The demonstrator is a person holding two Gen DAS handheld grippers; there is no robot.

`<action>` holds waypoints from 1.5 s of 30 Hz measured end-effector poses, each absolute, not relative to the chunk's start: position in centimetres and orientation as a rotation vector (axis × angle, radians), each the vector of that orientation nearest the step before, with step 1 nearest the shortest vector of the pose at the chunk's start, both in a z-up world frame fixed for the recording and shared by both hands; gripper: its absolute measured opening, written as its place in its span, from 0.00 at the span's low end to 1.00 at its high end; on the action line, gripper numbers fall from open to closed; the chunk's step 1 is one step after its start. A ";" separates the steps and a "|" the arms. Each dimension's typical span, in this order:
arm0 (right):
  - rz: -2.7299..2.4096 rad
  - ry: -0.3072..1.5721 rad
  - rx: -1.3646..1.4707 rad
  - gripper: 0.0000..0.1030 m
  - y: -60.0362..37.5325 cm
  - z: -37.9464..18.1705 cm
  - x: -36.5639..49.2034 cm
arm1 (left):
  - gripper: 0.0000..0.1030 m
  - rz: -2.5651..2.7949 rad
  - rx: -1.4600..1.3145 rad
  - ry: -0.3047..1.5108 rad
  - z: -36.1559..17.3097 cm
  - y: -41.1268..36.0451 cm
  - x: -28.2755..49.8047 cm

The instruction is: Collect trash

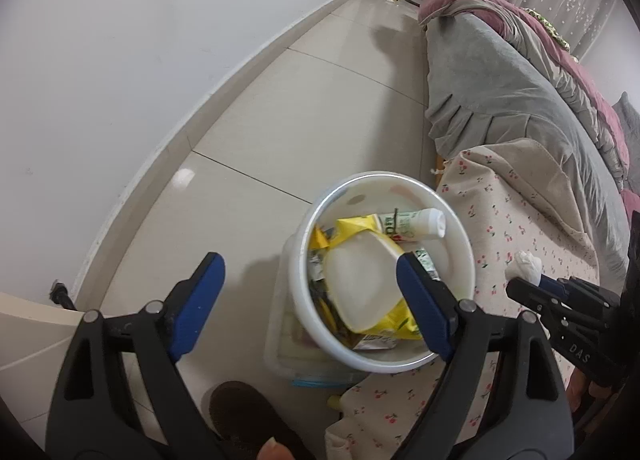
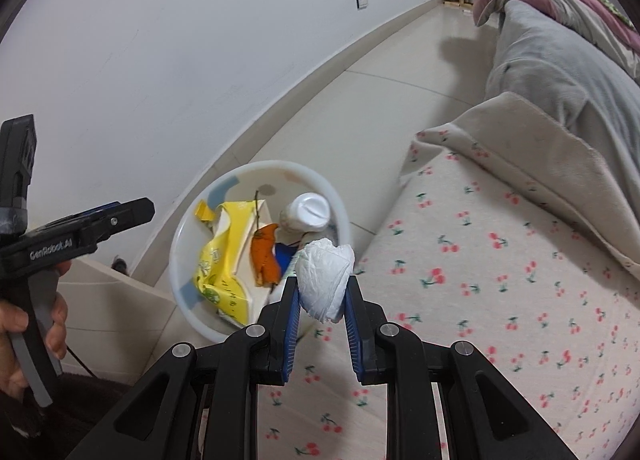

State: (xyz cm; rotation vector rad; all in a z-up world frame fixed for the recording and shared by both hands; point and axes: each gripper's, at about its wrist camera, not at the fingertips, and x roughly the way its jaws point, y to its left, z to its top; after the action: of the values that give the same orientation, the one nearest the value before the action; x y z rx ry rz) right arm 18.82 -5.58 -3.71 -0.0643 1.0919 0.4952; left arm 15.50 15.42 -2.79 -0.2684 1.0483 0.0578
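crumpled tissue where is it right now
In the right wrist view the crumpled tissue is pinched in the right hand-held gripper, above the cherry-print bedspread, just right of the white trash bin.

One bin, one tissue wad, two tools.

Left gripper fingers spread wide; right gripper fingers clamped close together.

Trash-filled white bin beside bed
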 end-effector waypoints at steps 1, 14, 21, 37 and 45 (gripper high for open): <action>0.500 1.097 -0.062 0.22 -5.3 -4.0 18.9 | 0.85 0.061 -0.269 1.048 -2.8 15.7 15.3; 0.491 1.108 0.100 0.64 -5.5 -4.8 19.9 | 0.91 0.075 -0.257 1.061 -3.1 17.2 14.4; 0.436 1.046 0.025 0.64 -6.6 -2.3 18.5 | 0.95 0.048 -0.223 1.070 -2.5 15.8 13.8; 0.205 0.955 -0.006 1.00 -15.5 4.8 7.3 | 0.99 -0.039 -0.001 0.933 3.5 7.0 5.9; 0.085 0.845 0.001 1.00 -17.5 5.0 0.5 | 0.99 -0.074 0.024 0.873 3.9 3.8 1.9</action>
State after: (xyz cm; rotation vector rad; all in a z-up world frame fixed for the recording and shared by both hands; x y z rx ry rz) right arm 0.55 -17.49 5.04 0.0010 0.8448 0.0849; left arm 1.95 3.76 3.87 0.0236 0.8728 -0.0737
